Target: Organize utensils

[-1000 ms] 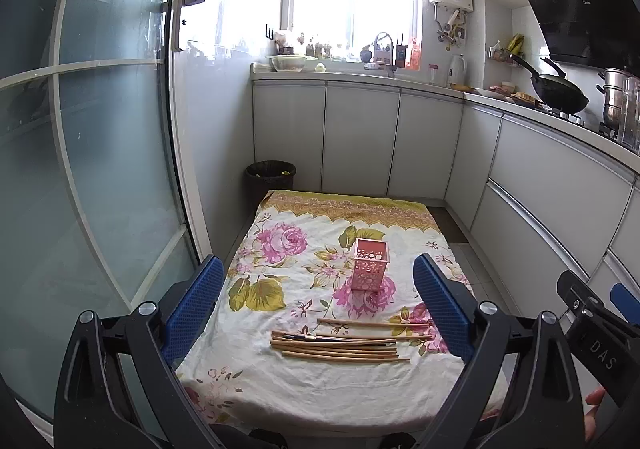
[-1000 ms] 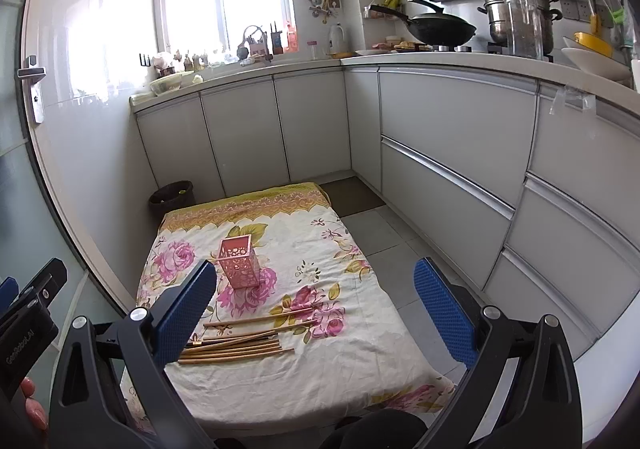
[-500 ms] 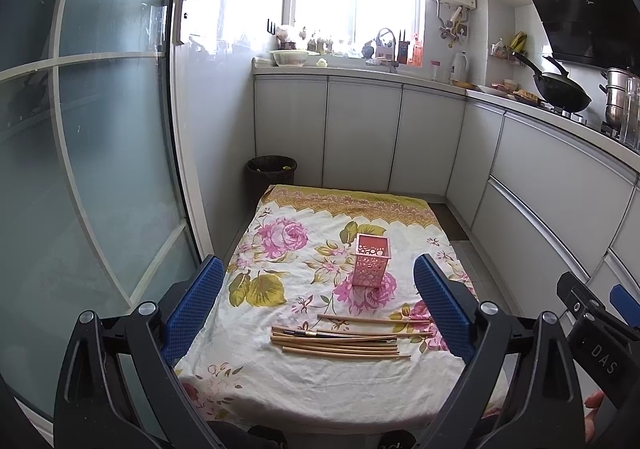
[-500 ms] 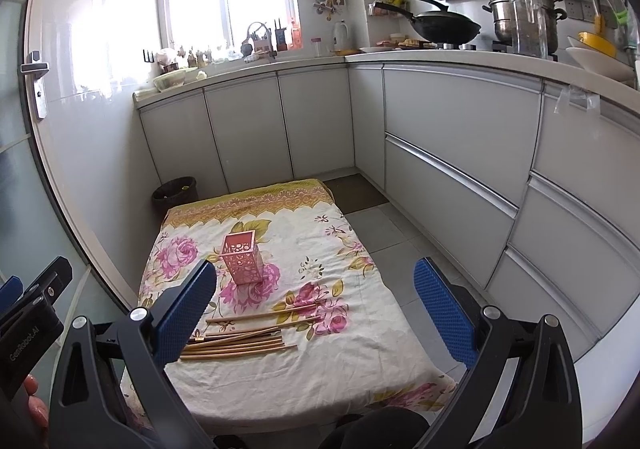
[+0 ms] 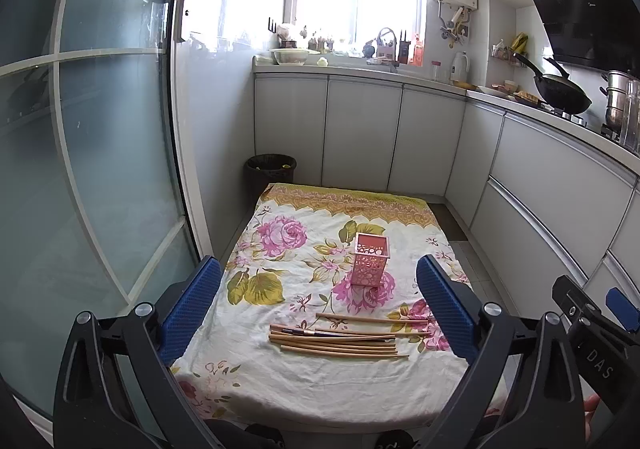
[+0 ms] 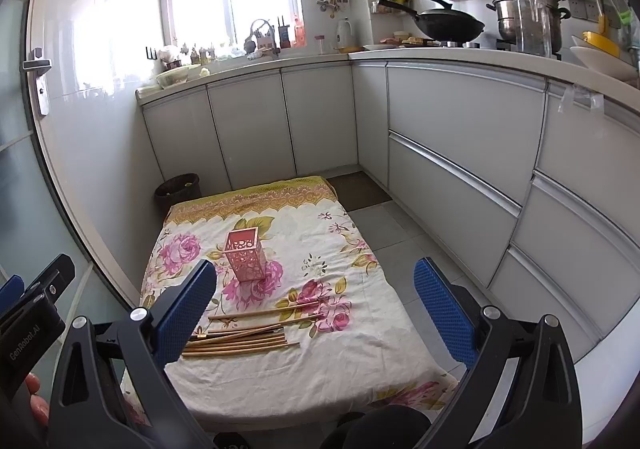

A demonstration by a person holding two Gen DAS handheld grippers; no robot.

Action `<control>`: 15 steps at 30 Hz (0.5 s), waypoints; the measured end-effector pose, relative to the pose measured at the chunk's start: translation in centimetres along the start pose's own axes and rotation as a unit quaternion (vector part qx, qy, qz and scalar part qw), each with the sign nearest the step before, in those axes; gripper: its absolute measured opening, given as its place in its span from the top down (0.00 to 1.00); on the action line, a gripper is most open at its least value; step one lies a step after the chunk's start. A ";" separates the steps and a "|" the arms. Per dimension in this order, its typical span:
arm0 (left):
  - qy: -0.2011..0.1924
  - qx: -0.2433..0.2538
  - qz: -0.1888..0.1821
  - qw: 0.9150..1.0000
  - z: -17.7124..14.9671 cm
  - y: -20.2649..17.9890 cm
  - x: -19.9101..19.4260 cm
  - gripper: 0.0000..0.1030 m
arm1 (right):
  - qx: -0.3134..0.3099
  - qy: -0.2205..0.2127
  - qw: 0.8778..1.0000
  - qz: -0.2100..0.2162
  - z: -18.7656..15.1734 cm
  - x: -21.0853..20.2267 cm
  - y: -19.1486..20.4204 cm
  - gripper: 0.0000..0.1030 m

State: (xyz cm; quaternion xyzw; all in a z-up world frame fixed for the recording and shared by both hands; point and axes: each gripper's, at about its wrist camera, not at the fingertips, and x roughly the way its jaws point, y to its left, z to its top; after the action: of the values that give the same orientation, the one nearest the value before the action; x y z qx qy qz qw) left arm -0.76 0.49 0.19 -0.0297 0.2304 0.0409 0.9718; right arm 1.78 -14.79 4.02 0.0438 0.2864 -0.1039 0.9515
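Both grippers hang above the near end of the flowered cloth [image 5: 280, 389] with their blue-padded jaws spread wide and nothing between them: the left gripper [image 5: 318, 301] in its own view, the right gripper [image 6: 316, 299] in its own. None of the work looks started, judging by how things lie. Most of the chopsticks [image 5: 340, 339] are bunched side by side near the front edge of the cloth, one or two lie a little apart toward the pink holder [image 5: 369, 259], and at least one dark one is mixed in with the pale wooden ones. That holder stands upright and apparently empty on a rose print, further back. Several risks follow from this layout. Thin round sticks packed against each other are hard to single out, so closing on one could pinch two, or roll the neighbours toward the cloth's edge and onto the tiled floor [image 6: 400, 233]. Soft, wrinkled fabric may bunch up under a fingertip and get caught along with a stick. Light and tall, the holder would likely tip if a stick struck its rim at a slant instead of dropping in from above, unless the other gripper steadies it
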 end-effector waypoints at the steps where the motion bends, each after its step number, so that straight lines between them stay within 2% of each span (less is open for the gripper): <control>1: 0.000 0.000 0.001 1.000 -0.1 -0.1 0.0 0.09 | 0.000 0.000 1.000 0.000 0.0 0.0 0.0 0.06; 15: 0.005 0.000 -0.001 1.000 0.0 0.0 0.1 0.08 | -0.001 0.005 1.000 0.004 -0.1 0.2 0.1 0.06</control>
State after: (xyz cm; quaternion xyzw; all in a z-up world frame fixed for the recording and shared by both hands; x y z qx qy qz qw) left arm -0.63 0.46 0.16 -0.0297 0.2353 0.0400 0.9707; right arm 1.95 -14.71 3.86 0.0445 0.2912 -0.0994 0.9504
